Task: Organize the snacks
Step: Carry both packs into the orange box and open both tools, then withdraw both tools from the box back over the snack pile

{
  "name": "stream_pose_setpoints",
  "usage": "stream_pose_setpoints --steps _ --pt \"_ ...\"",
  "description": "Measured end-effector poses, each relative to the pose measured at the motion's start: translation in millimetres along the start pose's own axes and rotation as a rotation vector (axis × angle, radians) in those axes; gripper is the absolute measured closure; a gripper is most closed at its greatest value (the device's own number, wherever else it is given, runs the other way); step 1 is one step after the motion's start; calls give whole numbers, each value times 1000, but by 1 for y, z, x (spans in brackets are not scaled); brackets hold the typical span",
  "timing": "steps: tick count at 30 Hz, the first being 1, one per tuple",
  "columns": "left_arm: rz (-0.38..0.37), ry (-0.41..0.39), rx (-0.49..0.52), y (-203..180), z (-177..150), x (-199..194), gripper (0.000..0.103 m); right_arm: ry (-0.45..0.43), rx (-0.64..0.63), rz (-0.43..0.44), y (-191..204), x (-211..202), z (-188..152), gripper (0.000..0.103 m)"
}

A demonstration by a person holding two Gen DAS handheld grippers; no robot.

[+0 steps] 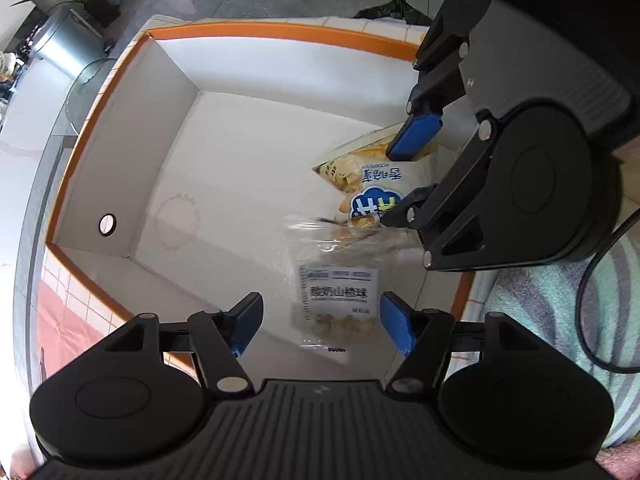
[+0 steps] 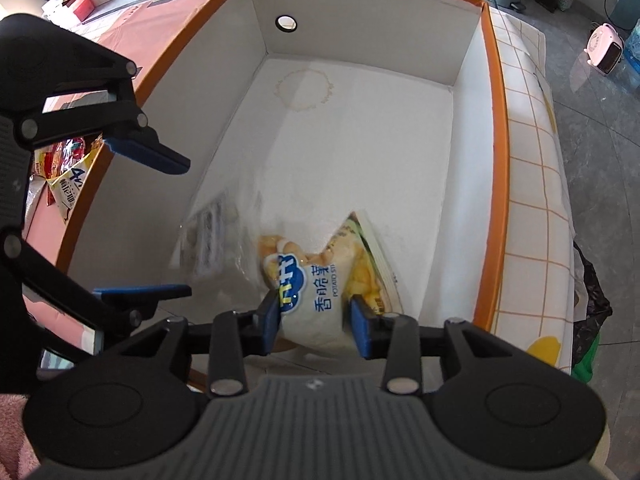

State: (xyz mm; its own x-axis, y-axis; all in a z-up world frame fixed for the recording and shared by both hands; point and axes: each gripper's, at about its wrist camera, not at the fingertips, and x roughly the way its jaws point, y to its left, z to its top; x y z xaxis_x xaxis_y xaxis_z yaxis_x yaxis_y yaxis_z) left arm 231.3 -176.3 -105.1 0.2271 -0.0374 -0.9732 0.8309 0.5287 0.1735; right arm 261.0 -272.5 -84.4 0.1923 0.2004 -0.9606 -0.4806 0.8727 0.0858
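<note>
A white box with an orange rim point(image 1: 240, 32) point(image 2: 494, 80) fills both views. My left gripper point(image 1: 322, 322) point(image 2: 189, 228) points down into it, jaws wide open. Between and below its pads is a clear bag of pale balls with a white label point(image 1: 336, 304) point(image 2: 208, 236), blurred, and no pad touches it. My right gripper point(image 2: 316, 322) point(image 1: 394, 184) hangs over the box's near corner, open a little. A white and yellow potato-stick bag point(image 2: 320, 280) point(image 1: 372, 176) sits between its blue pads, blurred, leaning on the box floor.
A round hole point(image 1: 107, 224) point(image 2: 286, 23) pierces one box wall, and a ring stain point(image 2: 304, 84) marks the floor. More snack packets point(image 2: 64, 176) lie outside on a pink cloth. A tiled tablecloth point(image 2: 532, 168), a striped towel point(image 1: 560, 300) and a black cable point(image 1: 592, 320) border the box.
</note>
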Motion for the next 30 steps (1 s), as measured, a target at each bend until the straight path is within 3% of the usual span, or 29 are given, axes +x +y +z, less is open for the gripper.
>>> stream_pose_setpoints --steps 7,19,30 --pt "22 -28 -11 -1 -7 -28 22 -4 24 -22 5 -16 1 50" --pt "96 -88 -74 -7 -45 -89 22 -59 81 -60 25 -56 -11 44" --pt "154 -234 -269 0 -112 -160 22 -285 158 -73 80 -118 -38 44"
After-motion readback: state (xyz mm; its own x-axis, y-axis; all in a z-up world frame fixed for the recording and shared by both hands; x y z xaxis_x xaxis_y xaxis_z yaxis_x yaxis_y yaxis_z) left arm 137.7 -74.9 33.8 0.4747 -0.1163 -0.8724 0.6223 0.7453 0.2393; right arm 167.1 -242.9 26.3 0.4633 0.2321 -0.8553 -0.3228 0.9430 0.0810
